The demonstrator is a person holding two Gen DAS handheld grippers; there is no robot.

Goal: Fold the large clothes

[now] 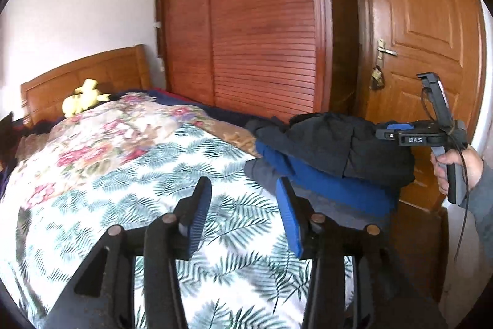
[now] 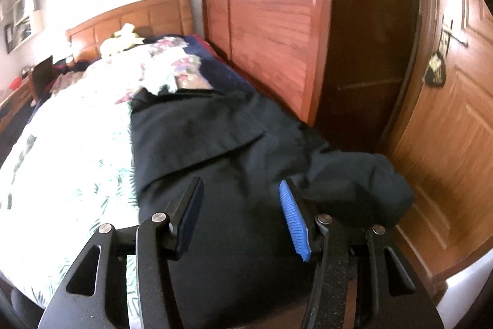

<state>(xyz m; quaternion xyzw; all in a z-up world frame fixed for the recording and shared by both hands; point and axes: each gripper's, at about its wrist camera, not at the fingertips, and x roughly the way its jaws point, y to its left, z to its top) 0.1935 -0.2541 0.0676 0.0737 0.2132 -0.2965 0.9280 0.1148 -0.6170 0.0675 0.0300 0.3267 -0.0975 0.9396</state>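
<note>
Currently left gripper [image 1: 243, 208] released, nothing between pads, hovering over palm-print quilt [image 1: 129, 168]. Right gripper [image 2: 240, 211] also released, above black garment [image 2: 215, 144] lying atop folded pile [image 1: 332, 162] at bed's right edge, near door [image 1: 425, 20].

Bright daylight, motion blur, fisheye-warped edges.

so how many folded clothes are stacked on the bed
3 that show: a black garment on top, a blue one under it, and a grey one at the bottom, by the door. More may be hidden inside the pile.
</note>
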